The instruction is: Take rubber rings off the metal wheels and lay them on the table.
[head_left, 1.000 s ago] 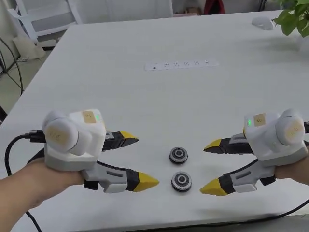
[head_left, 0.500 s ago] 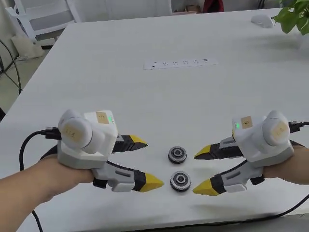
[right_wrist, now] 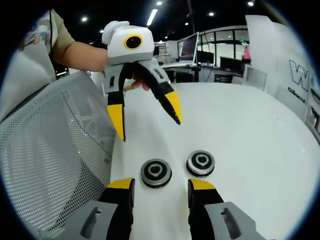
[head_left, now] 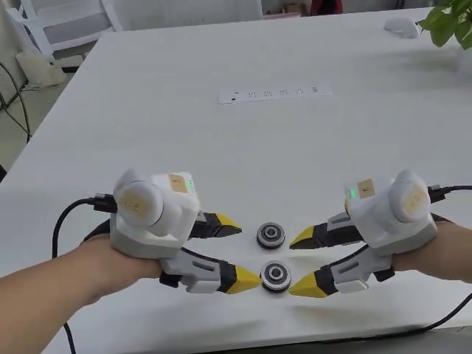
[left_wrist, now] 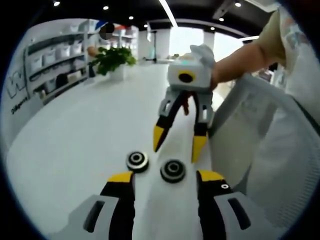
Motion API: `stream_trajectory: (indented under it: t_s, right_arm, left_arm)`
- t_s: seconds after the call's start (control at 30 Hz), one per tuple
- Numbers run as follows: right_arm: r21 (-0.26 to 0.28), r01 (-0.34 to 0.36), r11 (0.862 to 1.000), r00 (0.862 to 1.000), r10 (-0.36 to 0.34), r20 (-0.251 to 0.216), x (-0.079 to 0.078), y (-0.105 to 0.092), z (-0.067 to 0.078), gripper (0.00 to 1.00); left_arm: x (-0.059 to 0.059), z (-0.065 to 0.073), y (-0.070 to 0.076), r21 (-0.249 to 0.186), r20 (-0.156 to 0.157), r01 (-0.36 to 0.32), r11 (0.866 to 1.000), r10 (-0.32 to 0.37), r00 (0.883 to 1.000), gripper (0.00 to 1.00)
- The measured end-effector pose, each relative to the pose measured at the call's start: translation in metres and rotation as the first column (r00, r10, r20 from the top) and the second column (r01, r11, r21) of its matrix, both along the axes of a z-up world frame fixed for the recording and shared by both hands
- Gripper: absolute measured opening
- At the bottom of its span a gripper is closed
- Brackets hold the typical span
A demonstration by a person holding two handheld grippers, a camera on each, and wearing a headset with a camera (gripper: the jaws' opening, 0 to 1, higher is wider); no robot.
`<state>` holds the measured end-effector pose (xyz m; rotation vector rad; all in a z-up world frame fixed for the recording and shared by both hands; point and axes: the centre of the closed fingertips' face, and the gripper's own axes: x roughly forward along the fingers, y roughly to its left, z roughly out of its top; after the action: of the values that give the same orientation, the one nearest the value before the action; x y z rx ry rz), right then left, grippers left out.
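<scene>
both grippers have drawn in toward the two wheels from either side, while the wheels lie where they were on the table. the near wheel (head_left: 275,274) lies flat by the table's front edge. the far wheel (head_left: 271,235) lies just beyond it, apart from it.

in the head view the near wheel sits between the lower yellow tips of the left gripper (head_left: 248,254) and the right gripper (head_left: 293,265). each tip is just beside its rim; whether either touches it i cannot tell. the upper tips flank the far wheel, a little further off.

the left gripper's jaws stand apart, holding nothing. in the left gripper view the near wheel (left_wrist: 173,170) lies just ahead of the gap between them, with the far wheel (left_wrist: 137,161) ahead of the jaw at the view's left.

the right gripper's jaws are apart too, and empty. in the right gripper view the near wheel (right_wrist: 156,172) lies just ahead of their gap, its dark rubber ring (right_wrist: 143,173) on around the metal hub, and the far wheel (right_wrist: 200,163) lies ahead of the jaw at the view's right.

the white table (head_left: 184,133) carries a power strip (head_left: 274,94) well beyond the wheels.
</scene>
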<state>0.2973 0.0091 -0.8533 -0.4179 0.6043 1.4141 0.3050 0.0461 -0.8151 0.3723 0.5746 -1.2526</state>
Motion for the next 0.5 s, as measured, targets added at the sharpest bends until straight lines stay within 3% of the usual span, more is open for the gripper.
stream_trajectory:
  t_s: [0.5]
  right_arm:
    - [-0.003,-0.025,1.0,1.0,0.025,-0.003,-0.005,0.004,-0.005,0.37]
  left_arm:
    - [-0.007,-0.014,-0.017,0.01,-0.032,0.04,0.999,-0.039,0.999,0.41]
